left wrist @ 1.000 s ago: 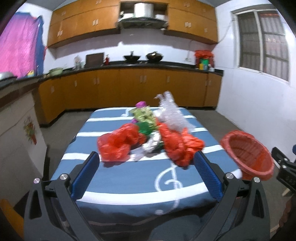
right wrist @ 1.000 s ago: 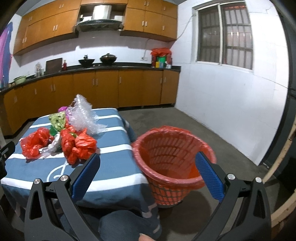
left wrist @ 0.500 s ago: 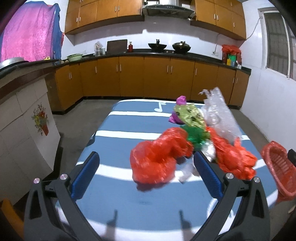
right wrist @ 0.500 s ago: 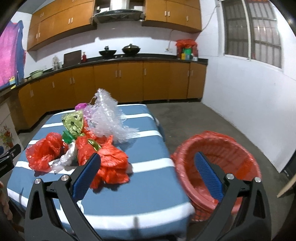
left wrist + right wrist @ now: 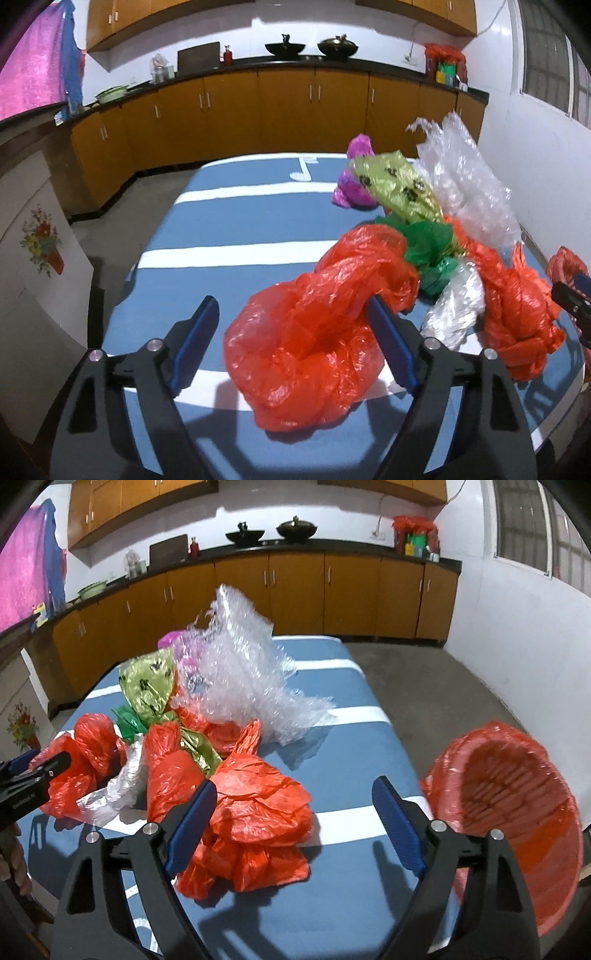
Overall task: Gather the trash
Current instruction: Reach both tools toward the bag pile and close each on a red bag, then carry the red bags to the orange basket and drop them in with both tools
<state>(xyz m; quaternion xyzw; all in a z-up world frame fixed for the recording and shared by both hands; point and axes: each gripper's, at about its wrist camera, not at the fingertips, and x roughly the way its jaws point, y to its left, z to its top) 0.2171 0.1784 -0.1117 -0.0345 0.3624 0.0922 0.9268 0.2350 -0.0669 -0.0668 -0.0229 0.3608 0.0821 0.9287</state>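
So the trash is all heaped on a table (image 5: 236,221) with a blue and white striped cloth, in a kitchen with orange cabinets (image 5: 280,110) along the back wall.

The left gripper (image 5: 291,332) is down at the near-left end of the heap. Its jaws have just been closing in but there's a clear gap on the left side; a crumpled red bag (image 5: 314,332) sits between them. The right pad (image 5: 391,347) looks like it's touching or just brushing the plastic, the left one is apart from it, so nothing is gripped.

The right gripper (image 5: 291,812) is over the other end, and its jaws have also just been narrowing. A second red bag (image 5: 258,812) lies between them, bunched up against the left pad (image 5: 192,823), with bare cloth between it and the right pad. Not clamped either.

Rest of the pile, from the right view: bubble wrap (image 5: 251,675) sticking up at the back, a yellow-green foil wrapper (image 5: 147,683) beside it, a green bag (image 5: 127,720) under that, a pink bag (image 5: 171,640) mostly hidden behind, and a clear silvery bag (image 5: 122,786) between the two red ones.

The bin (image 5: 517,812) is a red basket with a red liner, off the table's right edge and tilted toward the camera.
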